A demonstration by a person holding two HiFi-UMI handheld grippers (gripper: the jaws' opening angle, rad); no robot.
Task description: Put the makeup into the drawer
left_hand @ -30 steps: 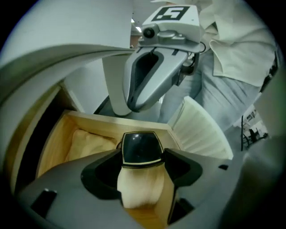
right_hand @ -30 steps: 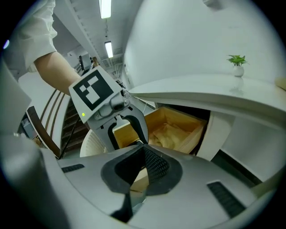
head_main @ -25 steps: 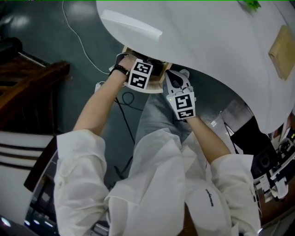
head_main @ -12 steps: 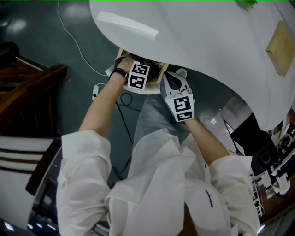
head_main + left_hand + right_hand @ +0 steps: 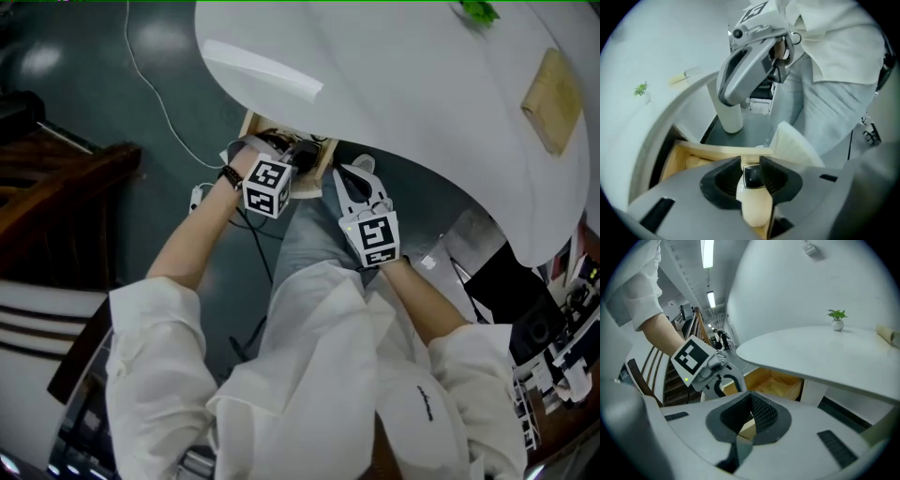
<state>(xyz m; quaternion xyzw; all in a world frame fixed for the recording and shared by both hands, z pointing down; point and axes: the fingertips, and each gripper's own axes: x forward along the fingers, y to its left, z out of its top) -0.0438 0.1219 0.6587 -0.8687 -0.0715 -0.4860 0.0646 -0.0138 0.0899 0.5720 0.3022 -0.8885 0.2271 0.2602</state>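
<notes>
A wooden drawer (image 5: 270,131) stands pulled out under the rim of the round white table (image 5: 403,75). My left gripper (image 5: 298,161) hangs just above the drawer's front. Its jaws have just been closing and now pinch a cream makeup piece with a dark top (image 5: 753,206) between the black pads; the left gripper (image 5: 751,161) looks down over the drawer (image 5: 691,157). My right gripper (image 5: 350,171) is beside it on the right with its pads together and nothing between them (image 5: 749,397). The drawer's inside (image 5: 777,379) shows tan lining.
A small green plant (image 5: 836,317), a tan block (image 5: 553,98) and a flat white strip (image 5: 262,61) sit on the table. A white table leg (image 5: 729,117) stands behind the drawer. Dark wooden furniture (image 5: 56,178) and a white cable (image 5: 155,84) lie to the left.
My left gripper has pulled back and up from inside the drawer. The right gripper has shifted slightly.
</notes>
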